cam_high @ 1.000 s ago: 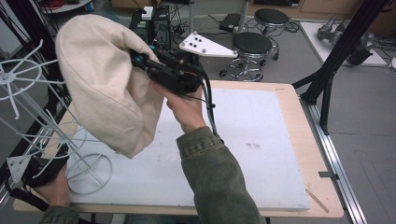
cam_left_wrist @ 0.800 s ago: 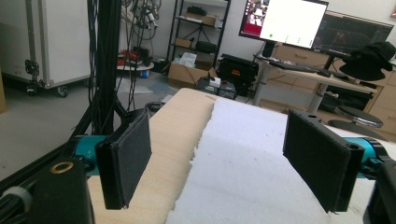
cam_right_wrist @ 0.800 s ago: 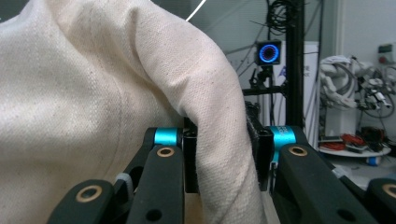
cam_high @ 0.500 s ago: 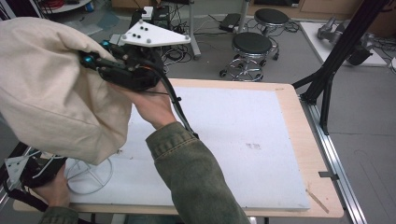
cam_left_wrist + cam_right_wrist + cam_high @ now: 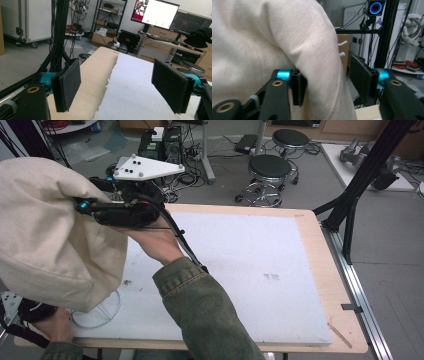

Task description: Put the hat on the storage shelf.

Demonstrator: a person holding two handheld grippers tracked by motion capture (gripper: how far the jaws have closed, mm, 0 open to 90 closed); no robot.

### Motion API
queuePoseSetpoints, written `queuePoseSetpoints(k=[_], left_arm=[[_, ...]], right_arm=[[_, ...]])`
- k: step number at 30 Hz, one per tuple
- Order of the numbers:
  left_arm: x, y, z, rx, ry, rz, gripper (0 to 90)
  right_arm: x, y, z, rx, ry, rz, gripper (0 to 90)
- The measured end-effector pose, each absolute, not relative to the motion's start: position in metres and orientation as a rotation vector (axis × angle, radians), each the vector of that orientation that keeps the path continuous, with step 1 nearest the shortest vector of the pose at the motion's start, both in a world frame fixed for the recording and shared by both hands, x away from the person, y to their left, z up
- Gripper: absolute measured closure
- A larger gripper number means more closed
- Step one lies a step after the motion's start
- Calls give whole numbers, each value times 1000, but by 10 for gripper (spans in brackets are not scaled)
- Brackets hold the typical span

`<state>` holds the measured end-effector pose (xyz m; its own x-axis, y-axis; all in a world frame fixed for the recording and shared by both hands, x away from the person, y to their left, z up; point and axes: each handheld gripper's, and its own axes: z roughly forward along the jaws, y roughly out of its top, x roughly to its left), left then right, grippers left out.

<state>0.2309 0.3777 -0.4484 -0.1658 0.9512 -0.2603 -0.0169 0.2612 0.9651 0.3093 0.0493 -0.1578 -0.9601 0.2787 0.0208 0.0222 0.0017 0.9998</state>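
A large cream cloth bag (image 5: 45, 235) hangs over a white wire stand at the table's left; the stand's base ring (image 5: 100, 312) peeks out below it. My right gripper (image 5: 91, 194) is at the cloth's right side. Its jaws have just been opening and stand apart. In the right gripper view a fold of the cloth (image 5: 274, 37) still lies between the jaws of the right gripper (image 5: 327, 82), against the left pad (image 5: 299, 87) and clear of the right one. The left gripper (image 5: 120, 87) is open with nothing between its jaws; it sits low at the front left corner (image 5: 30, 312).
A white foam board (image 5: 240, 265) covers the wooden table (image 5: 320, 250). Two white wire prongs (image 5: 342, 48) poke out beside the cloth. Black frame posts (image 5: 360, 185) stand at the right, with stools (image 5: 270, 170) and cabled boxes on the floor behind.
The right gripper has carried the cloth leftward over the wire stand, which it now covers. The jaws have gone from shut on the cloth to apart. The left hand stayed put.
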Motion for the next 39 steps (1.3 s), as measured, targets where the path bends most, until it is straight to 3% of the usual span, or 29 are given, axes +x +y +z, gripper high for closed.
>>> queuePoseSetpoints(k=[6,39], left_arm=[[231,377,-448,936,1445,1126,236],[231,376,-448,934,1444,1130,236]], right_arm=[[313,42,-169,355,2073,2090,382],[320,6,-203,461,2021,2161,304]])
